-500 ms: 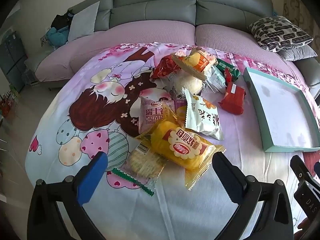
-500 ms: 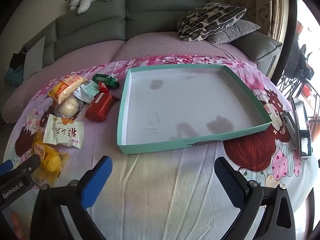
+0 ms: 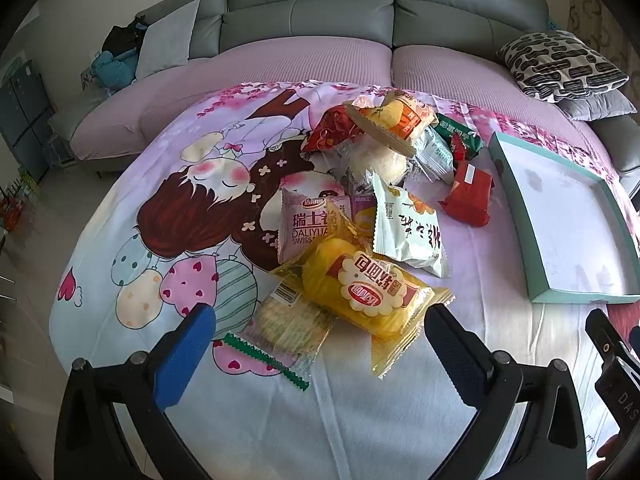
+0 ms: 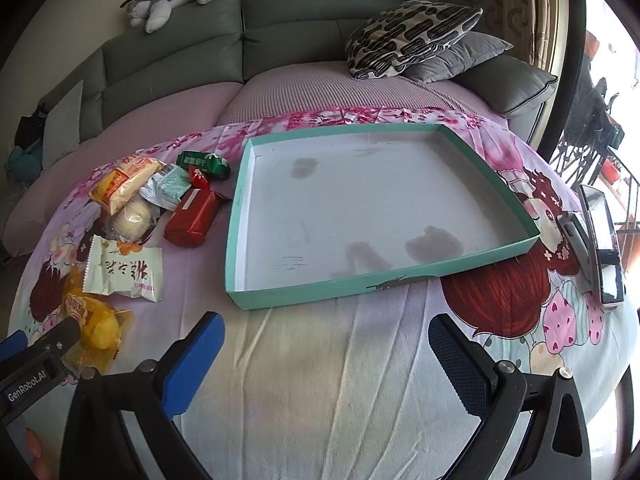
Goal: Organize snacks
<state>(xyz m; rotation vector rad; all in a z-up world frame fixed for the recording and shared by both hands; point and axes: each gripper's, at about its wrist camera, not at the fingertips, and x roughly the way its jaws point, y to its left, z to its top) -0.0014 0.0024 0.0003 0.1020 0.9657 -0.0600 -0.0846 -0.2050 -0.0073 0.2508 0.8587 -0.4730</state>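
A pile of snack packs lies on a cartoon-print cloth. Nearest my left gripper [image 3: 320, 330] is a yellow bread pack [image 3: 368, 292], with a clear cracker pack [image 3: 286, 330] beside it, a pink Daliyuan pack [image 3: 310, 228], a pale green pack [image 3: 408, 232] and a red pack [image 3: 470, 192] behind. My left gripper is open and empty, just short of the yellow pack. A shallow teal tray [image 4: 304, 294] with a white floor stands empty to the right. My right gripper [image 4: 326, 344] is open and empty, in front of the tray's near wall.
A grey sofa [image 4: 280, 32] with patterned cushions [image 4: 412, 36] curves behind the table. A phone on a stand [image 4: 600, 240] sits at the table's right edge. The left gripper's body [image 4: 36, 364] shows at the lower left of the right wrist view.
Both grippers have stayed almost still. The left wrist view has crept slightly closer to the yellow pack.
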